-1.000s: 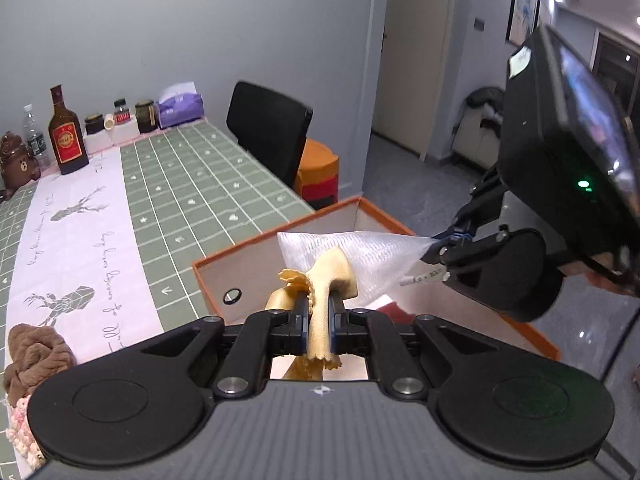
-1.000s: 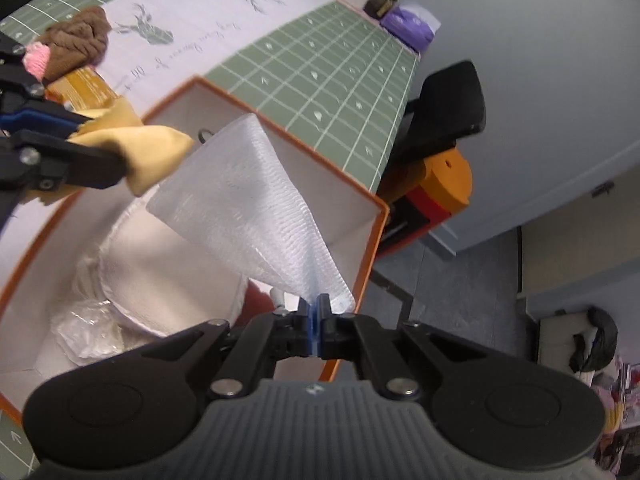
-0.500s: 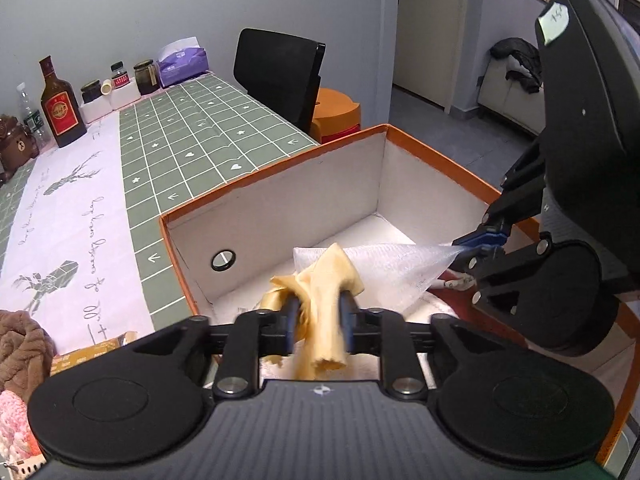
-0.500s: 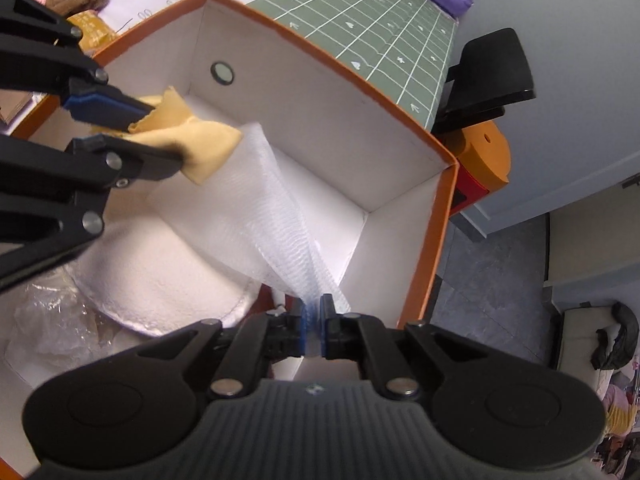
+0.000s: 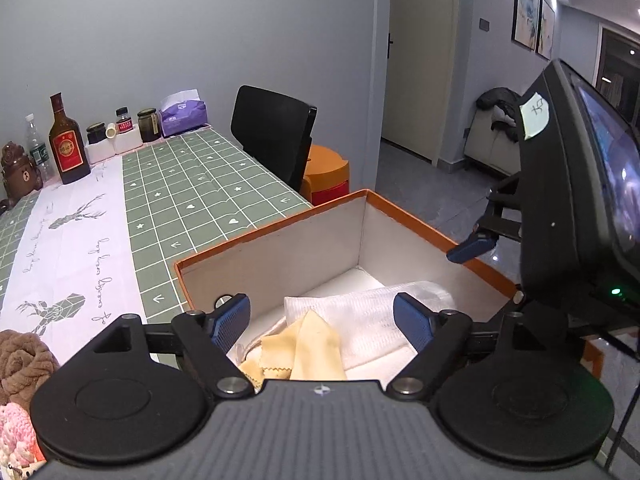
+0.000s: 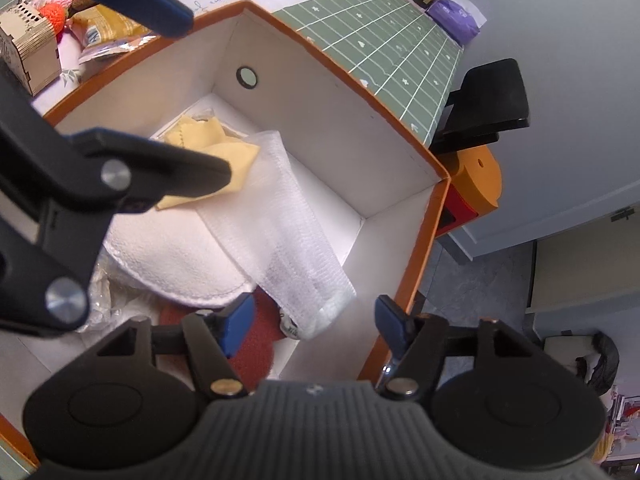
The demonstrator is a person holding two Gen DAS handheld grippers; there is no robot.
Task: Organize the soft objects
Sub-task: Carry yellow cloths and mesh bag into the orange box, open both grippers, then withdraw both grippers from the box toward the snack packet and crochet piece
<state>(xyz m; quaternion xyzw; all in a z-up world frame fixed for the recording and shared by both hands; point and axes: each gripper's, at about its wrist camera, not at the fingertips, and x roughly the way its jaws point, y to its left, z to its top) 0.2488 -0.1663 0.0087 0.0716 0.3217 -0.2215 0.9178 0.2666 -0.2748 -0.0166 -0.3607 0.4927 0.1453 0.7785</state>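
An orange box (image 5: 400, 212) with white inner walls stands at the table's near corner. Inside it a white mesh cloth (image 5: 360, 312) lies slack, with a yellow cloth (image 5: 308, 344) at its end. My left gripper (image 5: 322, 320) hangs above them, its jaws opening, and its pads touch neither cloth. In the right wrist view the mesh cloth (image 6: 280, 224) drapes over a round white pad (image 6: 168, 256), with the yellow cloth (image 6: 208, 148) beyond. My right gripper (image 6: 314, 324) is over the mesh cloth's near end. Its jaws are also opening and nothing is pressed between them.
A brown knitted piece (image 5: 20, 360) and a pink one (image 5: 16, 436) lie on the table left of the box. A small wooden box (image 6: 24, 52) and a snack packet (image 6: 104, 28) sit near them. A bottle (image 5: 68, 144), jars and a tissue pack (image 5: 184, 116) line the far wall. A black chair (image 5: 276, 132) stands beside the table.
Both grippers went from shut to open and let go of the cloths. The mesh and yellow cloths dropped and now lie in the box. Both grippers sank lower.
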